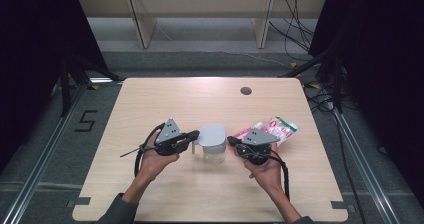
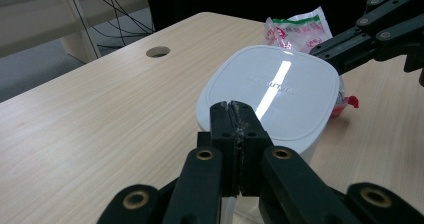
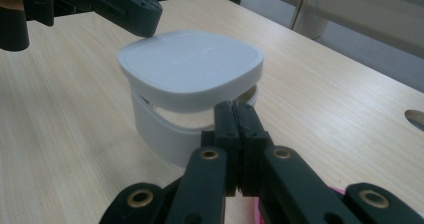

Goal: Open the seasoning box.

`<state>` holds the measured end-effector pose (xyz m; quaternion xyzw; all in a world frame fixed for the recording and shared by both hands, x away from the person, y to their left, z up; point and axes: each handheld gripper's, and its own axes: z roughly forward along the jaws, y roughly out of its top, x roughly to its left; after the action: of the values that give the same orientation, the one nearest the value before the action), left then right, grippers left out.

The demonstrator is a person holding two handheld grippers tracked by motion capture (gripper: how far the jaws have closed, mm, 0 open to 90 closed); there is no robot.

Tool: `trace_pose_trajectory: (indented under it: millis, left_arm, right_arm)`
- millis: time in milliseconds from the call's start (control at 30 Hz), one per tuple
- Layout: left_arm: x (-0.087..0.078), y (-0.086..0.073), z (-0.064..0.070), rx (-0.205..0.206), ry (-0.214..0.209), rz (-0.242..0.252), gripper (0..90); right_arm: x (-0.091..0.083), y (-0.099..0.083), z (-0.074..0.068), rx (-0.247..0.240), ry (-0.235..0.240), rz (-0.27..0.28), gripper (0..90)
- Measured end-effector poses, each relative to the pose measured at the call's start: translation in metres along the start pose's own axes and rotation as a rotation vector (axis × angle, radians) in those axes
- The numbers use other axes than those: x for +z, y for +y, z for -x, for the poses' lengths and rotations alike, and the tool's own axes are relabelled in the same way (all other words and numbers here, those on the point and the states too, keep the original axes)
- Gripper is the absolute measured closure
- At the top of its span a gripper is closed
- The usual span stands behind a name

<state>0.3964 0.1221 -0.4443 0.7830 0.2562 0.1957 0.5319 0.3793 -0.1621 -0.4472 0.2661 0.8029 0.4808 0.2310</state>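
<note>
A clear plastic container capped by a pale grey, rounded-square lid stands near the middle of the light wooden table, flanked on either side by two hand-held grippers. The left gripper, held in the person's left hand, points rightward at the container from its left side, its black jaws pressed together with no gap and nothing visible between them; in the left gripper view the closed tips sit just at the near edge of the lid, at lid height, and whether they touch it cannot be told. The right gripper, held in the right hand, points leftward from the opposite side, its jaws likewise drawn tight and empty; in the right gripper view its tips lie just below the lid's overhanging rim, close to the translucent wall of the container. The lid looks seated slightly proud of the body on that side, with a dark slot under its rim. The two tools thus face each other along a line running across the table, with the container between them and about equally near to both. Behind the right gripper, toward the table's right edge, lies a pink-and-white printed plastic packet, close to but apart from the container. A round cable hole sits farther back. Any lifting of the lid would likely turn on the right tips' position beneath the rim.
</note>
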Motion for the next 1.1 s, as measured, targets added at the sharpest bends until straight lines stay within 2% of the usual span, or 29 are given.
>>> trace_pose_trajectory:
  millis: [33, 67, 133, 200, 233, 300, 333, 367, 400, 500, 567, 633, 667, 700, 733, 800, 833, 867, 900, 933, 967, 1000, 1100]
  left_arm:
    - [0.000, 0.000, 0.000, 0.000, 0.002, 0.000, 88.1]
    - [-0.001, 0.000, 0.000, 0.002, 0.004, -0.003, 88.1]
    - [0.000, -0.001, 0.002, -0.023, 0.006, -0.001, 88.1]
    - [0.000, -0.001, 0.001, -0.021, 0.007, -0.001, 88.1]
    - [0.000, -0.001, 0.001, -0.019, 0.009, -0.005, 88.1]
    - [0.000, -0.001, 0.001, -0.012, 0.012, -0.011, 88.2]
    - [0.000, -0.001, 0.000, -0.012, 0.009, -0.006, 88.2]
    - [0.000, -0.001, 0.000, -0.006, 0.011, -0.007, 88.2]
    - [0.000, -0.002, 0.000, -0.019, 0.015, -0.009, 88.1]
    - [0.000, -0.002, -0.001, 0.005, 0.012, -0.009, 88.1]
    - [0.000, -0.002, -0.002, 0.006, 0.011, -0.009, 88.0]
    - [0.000, -0.003, 0.000, -0.024, 0.015, -0.008, 88.1]
    - [0.000, -0.003, -0.001, -0.020, 0.011, -0.003, 88.0]
    - [0.000, -0.003, -0.002, -0.016, 0.019, -0.010, 87.9]
    - [0.000, -0.004, -0.002, -0.022, 0.017, -0.015, 87.6]
    - [0.001, -0.005, -0.004, 0.001, 0.020, -0.018, 87.6]
    - [0.001, -0.006, -0.003, -0.019, 0.024, -0.017, 87.6]
    - [0.001, -0.005, -0.003, -0.011, 0.022, -0.019, 87.5]
    - [0.000, -0.005, -0.003, -0.027, 0.022, -0.014, 86.8]
    - [0.000, -0.005, -0.003, -0.025, 0.022, -0.009, 86.3]
    - [-0.002, -0.004, -0.003, -0.017, 0.026, -0.012, 85.2]
    - [-0.003, -0.003, -0.002, -0.027, 0.027, -0.005, 83.9]
    - [-0.009, 0.000, -0.004, -0.014, 0.043, 0.002, 82.4]
  right_arm:
    - [0.001, 0.000, -0.001, 0.008, 0.004, -0.006, 90.0]
    - [0.002, 0.001, 0.000, -0.005, 0.008, -0.006, 90.0]
    - [0.003, 0.001, -0.001, 0.010, 0.011, -0.016, 90.0]
    - [0.004, 0.000, 0.001, -0.012, -0.002, -0.013, 90.0]
    - [0.003, 0.000, 0.000, 0.016, 0.001, -0.029, 90.0]
    - [0.003, 0.000, 0.000, 0.020, -0.003, -0.039, 90.0]
    - [0.003, 0.000, 0.001, 0.004, -0.017, -0.033, 90.0]
    - [0.004, 0.000, 0.001, 0.012, -0.015, -0.027, 90.0]
    - [0.004, 0.000, 0.002, 0.010, -0.012, -0.025, 90.0]
    - [0.004, 0.002, 0.002, 0.027, 0.011, -0.030, 90.0]
    - [0.005, 0.003, 0.001, 0.004, 0.017, -0.028, 90.0]
    - [0.007, 0.005, 0.000, -0.008, 0.014, -0.020, 90.0]
    - [0.007, 0.005, 0.001, -0.020, 0.016, -0.017, 90.0]
    - [0.007, 0.006, -0.001, 0.006, 0.021, -0.027, 90.0]
    - [0.007, 0.006, -0.001, 0.003, 0.021, -0.028, 90.0]
    - [0.008, 0.006, -0.002, -0.005, 0.010, -0.013, 90.0]
    - [0.007, 0.007, -0.001, 0.000, 0.023, -0.022, 90.0]
    - [0.007, 0.007, -0.001, -0.006, 0.012, -0.012, 90.0]
    - [0.008, 0.010, -0.002, -0.017, 0.029, -0.004, 90.0]
    - [0.006, 0.011, -0.004, 0.002, 0.032, -0.014, 90.0]
    - [0.008, 0.012, -0.003, -0.017, 0.027, 0.001, 90.0]
    - [0.007, 0.013, -0.004, -0.015, 0.027, -0.007, 90.0]
    - [0.008, 0.014, -0.005, -0.026, 0.030, -0.001, 90.0]
